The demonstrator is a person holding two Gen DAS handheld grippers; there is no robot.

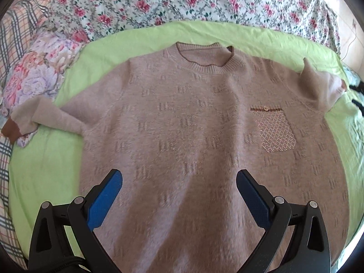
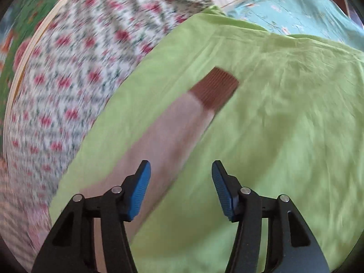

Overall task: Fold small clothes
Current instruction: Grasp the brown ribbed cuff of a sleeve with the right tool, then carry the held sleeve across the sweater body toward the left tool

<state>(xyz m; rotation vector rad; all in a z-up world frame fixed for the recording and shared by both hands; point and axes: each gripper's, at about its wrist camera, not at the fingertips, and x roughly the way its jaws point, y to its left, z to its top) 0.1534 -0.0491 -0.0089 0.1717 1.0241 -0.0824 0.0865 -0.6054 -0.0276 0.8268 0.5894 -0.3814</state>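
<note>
We find the sweater [image 1: 193, 136] lying face up and spread flat on the green sheet [image 1: 45, 170], collar [image 1: 204, 56] at the far side of the sheet, hem toward the left wrist camera. Taking the collar as our landmark: the chest pocket [image 1: 276, 132] sits below and right of it; one sleeve runs out to the left of it, ending in a brown cuff [image 1: 10, 130] that rests on a flowered cloth [image 1: 34, 79] at the sheet's edge; the other sleeve [image 2: 163, 136] runs out to the right of it and lies straight on the sheet, its brown ribbed cuff [image 2: 216, 88] flat.

The left gripper [image 1: 179, 195] hovers above the lower body of the sweater, well below the collar, tongs spread wide and holding nothing. The right gripper [image 2: 180, 188] is over the right sleeve, tongs likewise spread and empty; one finger is above the sleeve, the other above bare sheet. The right view is blurred, so we cannot tell whether the finger touches the fabric.

Our assessment: the garment is a fuzzy knit, soft, limp and light, likely to stretch and sag if lifted by one point. It should not slip from the pads, but the nap may drag on the sheet. We judge the firmest holds to be the ribbed cuffs, the collar rib and the shoulder seams; the right cuff appears the nearest sound grip for folding that sleeve across the body.
</note>
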